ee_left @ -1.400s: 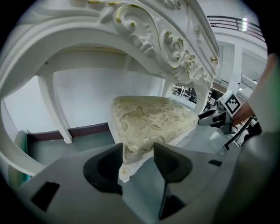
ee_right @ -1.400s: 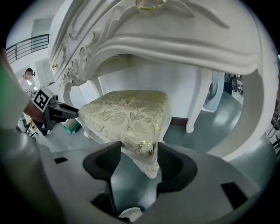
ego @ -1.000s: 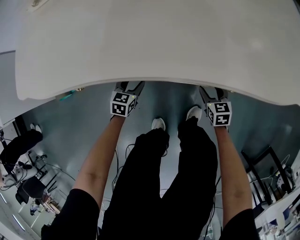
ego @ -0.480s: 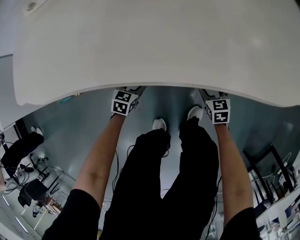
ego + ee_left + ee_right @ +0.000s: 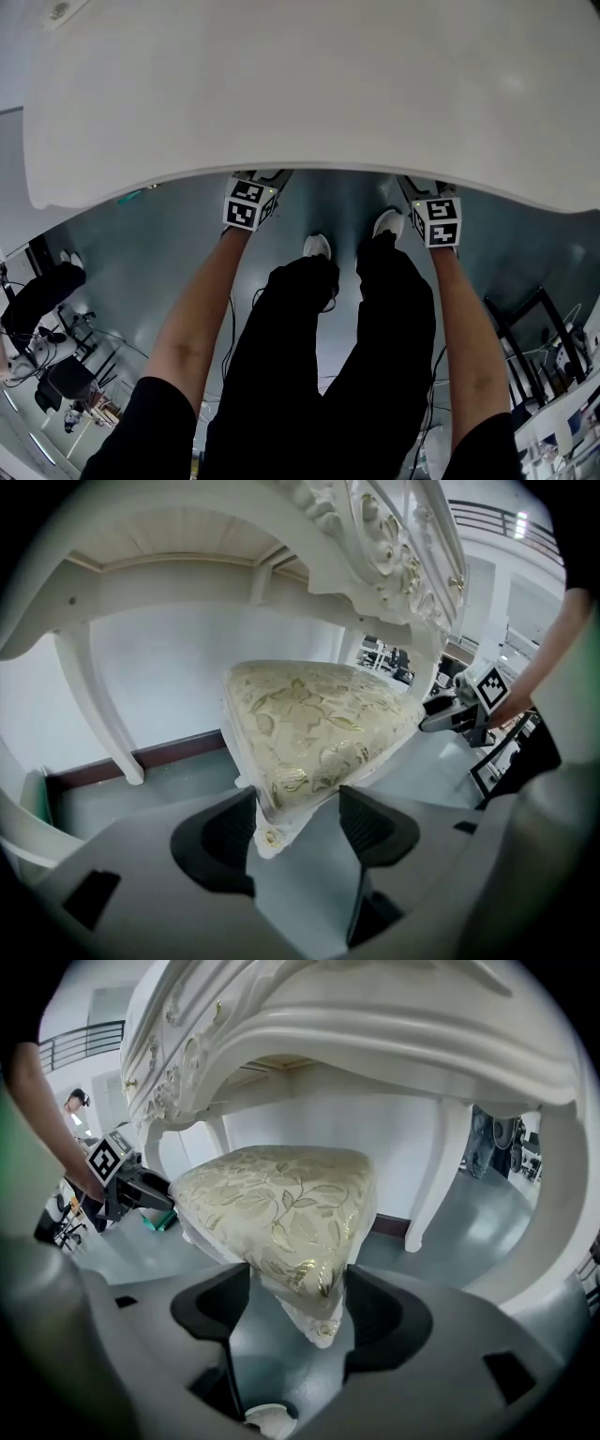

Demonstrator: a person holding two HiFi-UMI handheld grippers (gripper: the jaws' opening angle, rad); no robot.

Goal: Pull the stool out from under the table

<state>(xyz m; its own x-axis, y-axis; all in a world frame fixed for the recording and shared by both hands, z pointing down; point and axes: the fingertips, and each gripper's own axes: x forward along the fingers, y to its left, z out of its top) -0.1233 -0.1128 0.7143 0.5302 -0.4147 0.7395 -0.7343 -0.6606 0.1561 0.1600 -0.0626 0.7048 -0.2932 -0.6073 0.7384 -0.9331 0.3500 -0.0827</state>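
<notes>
The stool (image 5: 319, 724), cushioned in gold leaf-patterned fabric, sits under the white carved table (image 5: 375, 536) — its apron close overhead, a table leg (image 5: 439, 1171) beside it. The left gripper (image 5: 295, 808) and the right gripper (image 5: 298, 1288) each straddle a near corner — jaws just opened, released.

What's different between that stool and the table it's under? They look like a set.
The stool has a padded seat in gold leaf-patterned fabric; the table has a plain white top. The stool is lower and narrower and sits tucked beneath the table, which arches over it. Both have white frames with carved ornament.
</notes>
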